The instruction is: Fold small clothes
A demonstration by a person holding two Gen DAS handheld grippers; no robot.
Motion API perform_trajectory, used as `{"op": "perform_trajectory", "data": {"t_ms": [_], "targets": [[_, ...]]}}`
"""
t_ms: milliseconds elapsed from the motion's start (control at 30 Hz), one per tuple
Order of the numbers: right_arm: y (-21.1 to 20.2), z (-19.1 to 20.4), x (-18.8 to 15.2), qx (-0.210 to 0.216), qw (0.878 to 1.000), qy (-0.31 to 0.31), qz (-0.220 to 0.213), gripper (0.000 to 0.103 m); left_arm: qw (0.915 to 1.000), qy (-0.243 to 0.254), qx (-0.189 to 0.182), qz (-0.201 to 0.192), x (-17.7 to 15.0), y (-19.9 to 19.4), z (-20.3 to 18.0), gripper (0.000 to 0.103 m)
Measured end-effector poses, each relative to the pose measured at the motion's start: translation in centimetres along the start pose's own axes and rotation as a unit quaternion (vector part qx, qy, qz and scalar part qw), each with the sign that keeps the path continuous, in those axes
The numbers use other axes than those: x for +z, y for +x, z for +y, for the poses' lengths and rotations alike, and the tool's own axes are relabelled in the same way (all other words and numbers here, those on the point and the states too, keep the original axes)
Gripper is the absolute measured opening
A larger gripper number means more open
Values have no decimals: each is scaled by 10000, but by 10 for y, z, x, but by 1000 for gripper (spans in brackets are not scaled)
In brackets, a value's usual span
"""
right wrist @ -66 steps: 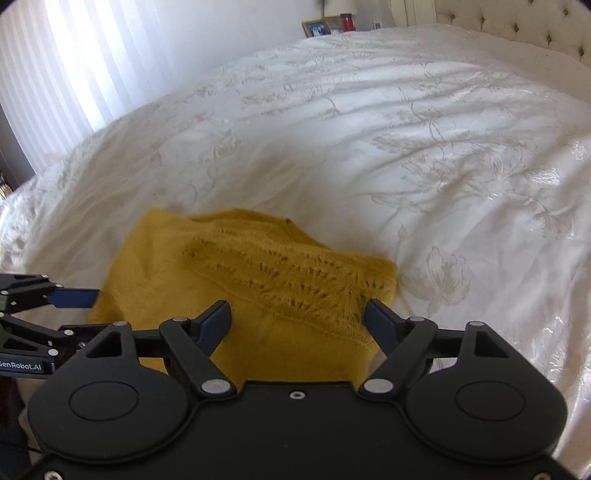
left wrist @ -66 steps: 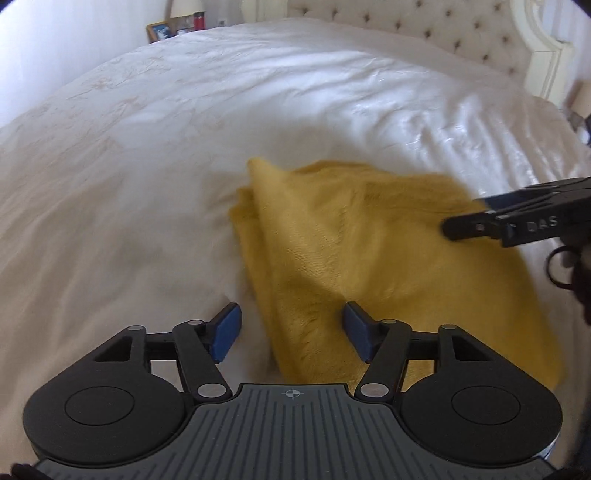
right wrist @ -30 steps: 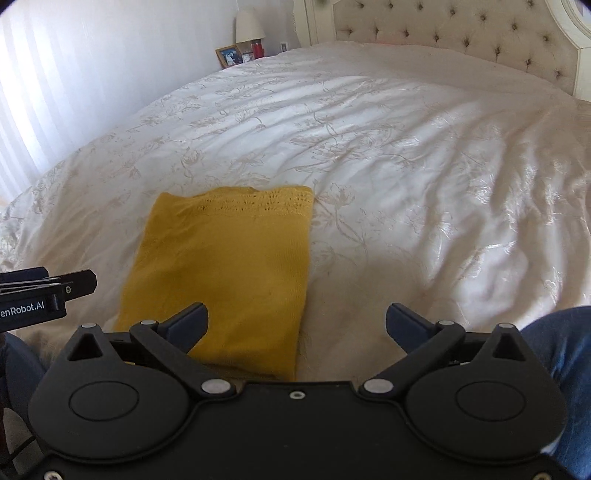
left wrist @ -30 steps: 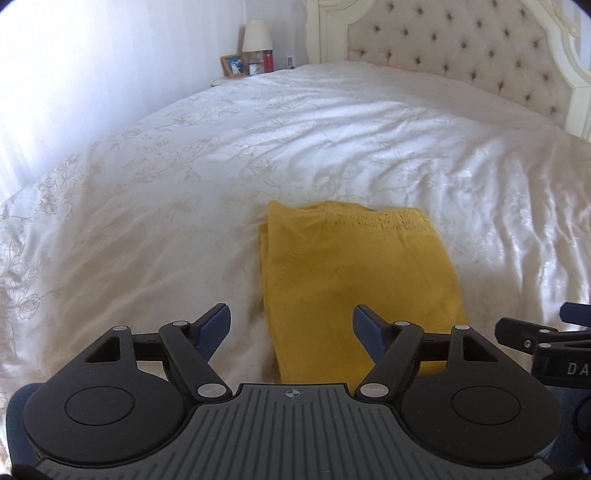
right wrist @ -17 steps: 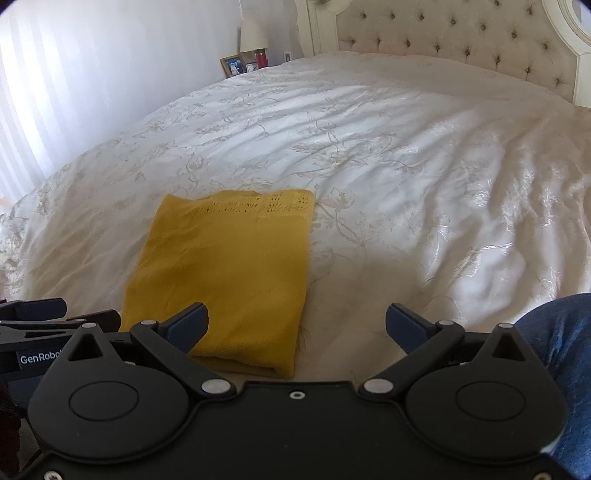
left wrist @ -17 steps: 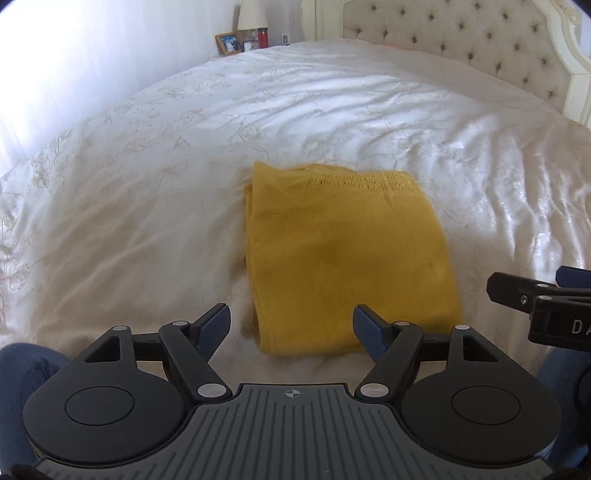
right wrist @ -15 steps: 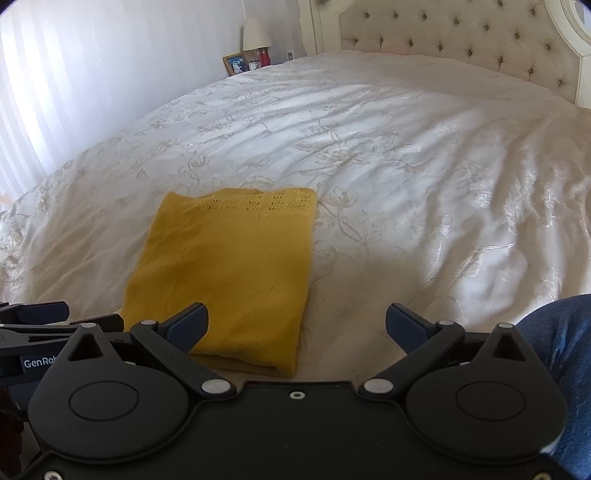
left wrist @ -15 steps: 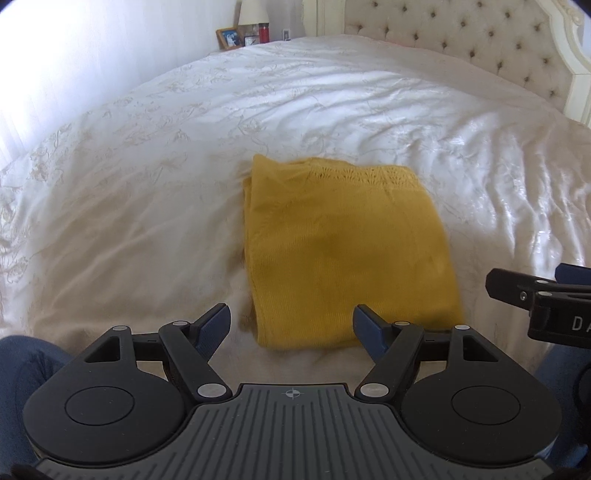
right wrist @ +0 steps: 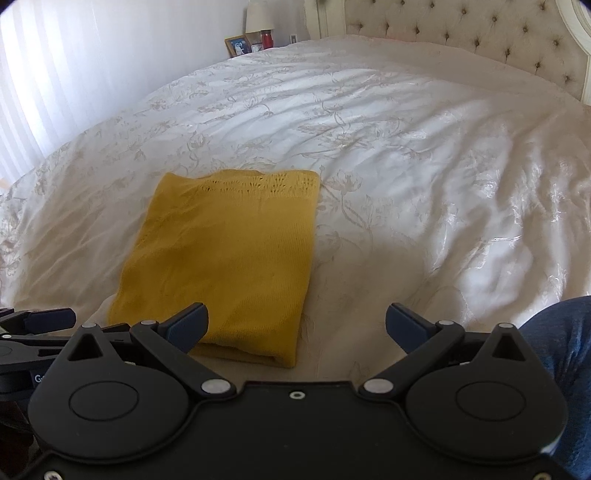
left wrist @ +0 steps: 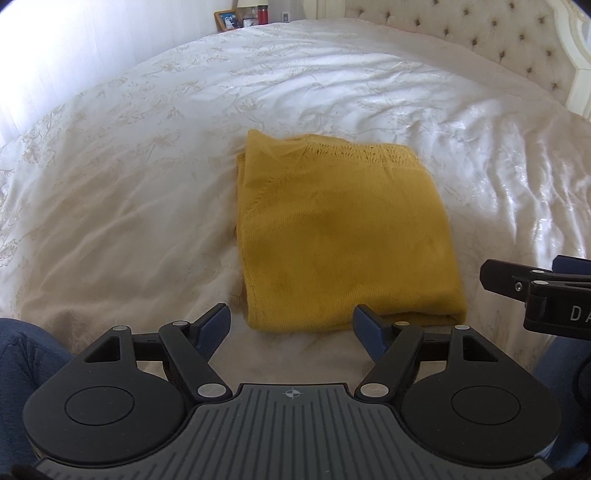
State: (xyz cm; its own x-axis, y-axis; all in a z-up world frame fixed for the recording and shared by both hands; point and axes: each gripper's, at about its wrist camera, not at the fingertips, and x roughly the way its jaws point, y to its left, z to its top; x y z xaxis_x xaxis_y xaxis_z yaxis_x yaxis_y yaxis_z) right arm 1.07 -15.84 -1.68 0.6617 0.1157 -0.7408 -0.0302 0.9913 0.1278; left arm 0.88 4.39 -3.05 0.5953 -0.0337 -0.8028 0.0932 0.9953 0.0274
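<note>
My left tool (left wrist: 291, 328) was matt black plastic with ribbed grey housing; the yellow garment (left wrist: 340, 236) was coarse knit, the bed (left wrist: 147, 155) cover glossy embroidered satin.

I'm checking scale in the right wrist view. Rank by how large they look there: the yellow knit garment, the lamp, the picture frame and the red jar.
Largest to smallest, as they appear:
1. yellow knit garment
2. lamp
3. picture frame
4. red jar
The frame and jar look close in size. The garment lies much nearer the camera, so true sizes are unsure.
</note>
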Motion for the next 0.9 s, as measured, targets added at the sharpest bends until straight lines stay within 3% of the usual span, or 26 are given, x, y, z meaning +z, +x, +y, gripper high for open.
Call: {"op": "perform_trajectory", "data": {"t_ms": [900], "targets": [[6,-4,2,88,9999,73,130,102,10000,32,-35,69,5,6,-4,72]]}}
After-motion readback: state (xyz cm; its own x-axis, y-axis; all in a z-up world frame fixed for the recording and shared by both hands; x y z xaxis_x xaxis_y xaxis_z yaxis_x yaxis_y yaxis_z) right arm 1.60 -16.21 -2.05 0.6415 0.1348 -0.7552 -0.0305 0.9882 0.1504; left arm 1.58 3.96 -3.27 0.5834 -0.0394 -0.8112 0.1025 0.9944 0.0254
